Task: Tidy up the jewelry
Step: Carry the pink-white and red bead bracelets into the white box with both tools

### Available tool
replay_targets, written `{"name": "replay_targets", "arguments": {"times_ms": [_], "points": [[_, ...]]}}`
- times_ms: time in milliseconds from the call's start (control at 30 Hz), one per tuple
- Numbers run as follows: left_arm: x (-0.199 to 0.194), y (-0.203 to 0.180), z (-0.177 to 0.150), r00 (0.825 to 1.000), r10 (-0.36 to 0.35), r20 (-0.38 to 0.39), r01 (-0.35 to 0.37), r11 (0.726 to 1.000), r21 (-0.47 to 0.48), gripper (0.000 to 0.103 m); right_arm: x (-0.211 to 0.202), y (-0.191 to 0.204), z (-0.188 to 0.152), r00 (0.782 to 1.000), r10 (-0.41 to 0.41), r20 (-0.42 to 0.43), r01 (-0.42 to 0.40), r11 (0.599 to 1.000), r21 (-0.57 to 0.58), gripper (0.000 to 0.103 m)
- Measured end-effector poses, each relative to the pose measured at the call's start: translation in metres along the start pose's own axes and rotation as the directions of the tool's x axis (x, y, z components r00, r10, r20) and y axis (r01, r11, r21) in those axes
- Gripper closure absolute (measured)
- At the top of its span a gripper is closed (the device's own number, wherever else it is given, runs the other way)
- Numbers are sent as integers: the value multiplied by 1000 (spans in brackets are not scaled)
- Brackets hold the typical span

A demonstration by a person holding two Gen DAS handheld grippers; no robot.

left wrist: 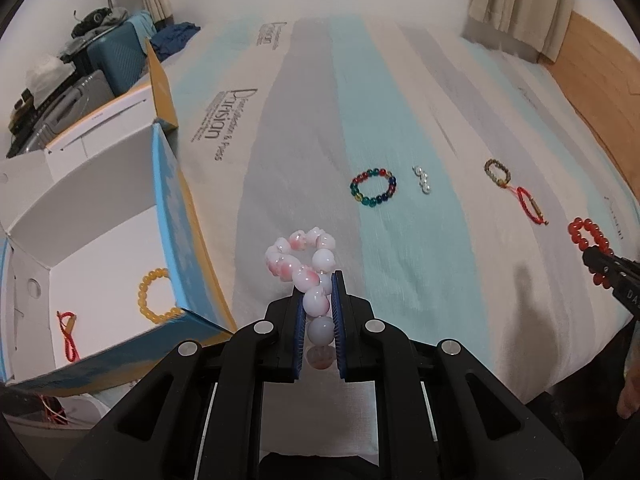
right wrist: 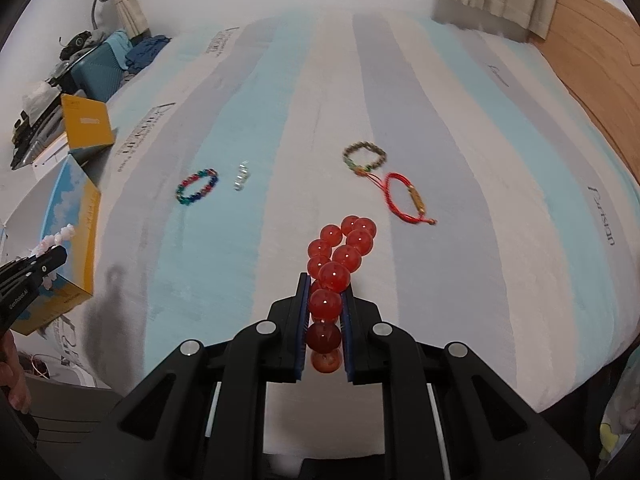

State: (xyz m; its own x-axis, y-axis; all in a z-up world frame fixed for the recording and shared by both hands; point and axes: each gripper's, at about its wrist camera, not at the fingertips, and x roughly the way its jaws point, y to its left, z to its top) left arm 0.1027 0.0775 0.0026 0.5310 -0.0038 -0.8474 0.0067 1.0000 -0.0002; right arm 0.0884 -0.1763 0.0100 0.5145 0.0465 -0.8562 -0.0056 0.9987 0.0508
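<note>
My left gripper (left wrist: 318,280) is shut on a pink-and-white bead bracelet (left wrist: 300,258), lifted above the striped bedspread just right of an open white box (left wrist: 100,216). A yellow bead bracelet (left wrist: 154,296) and a red cord (left wrist: 68,332) lie inside the box. My right gripper (right wrist: 325,282) is shut on a red bead bracelet (right wrist: 344,252) held above the bed. Still lying on the bedspread are a multicoloured bead bracelet (left wrist: 374,188), a small pearl piece (left wrist: 423,179), a brown bead bracelet (right wrist: 364,158) and a red cord bracelet (right wrist: 404,196).
The box's blue and yellow wall (left wrist: 180,232) stands close to the left gripper. Suitcases and clutter (left wrist: 100,52) sit beyond the bed at the far left. A wooden headboard (right wrist: 592,64) runs along the right side, with curtains (left wrist: 516,4) behind.
</note>
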Motion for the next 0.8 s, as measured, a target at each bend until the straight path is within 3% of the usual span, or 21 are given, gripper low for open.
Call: {"name": "replay_targets", "arguments": {"times_ms": [467,800], "points": [[-49,44,23,999,-17,42,20,996,-90,92,-20,82,34,997,67,43,-63,994,-90,90],[-80,112,20,996,69,62,-59,986,-154,92,-38,168,55,987,146,66,-132,973,-188,90]]}}
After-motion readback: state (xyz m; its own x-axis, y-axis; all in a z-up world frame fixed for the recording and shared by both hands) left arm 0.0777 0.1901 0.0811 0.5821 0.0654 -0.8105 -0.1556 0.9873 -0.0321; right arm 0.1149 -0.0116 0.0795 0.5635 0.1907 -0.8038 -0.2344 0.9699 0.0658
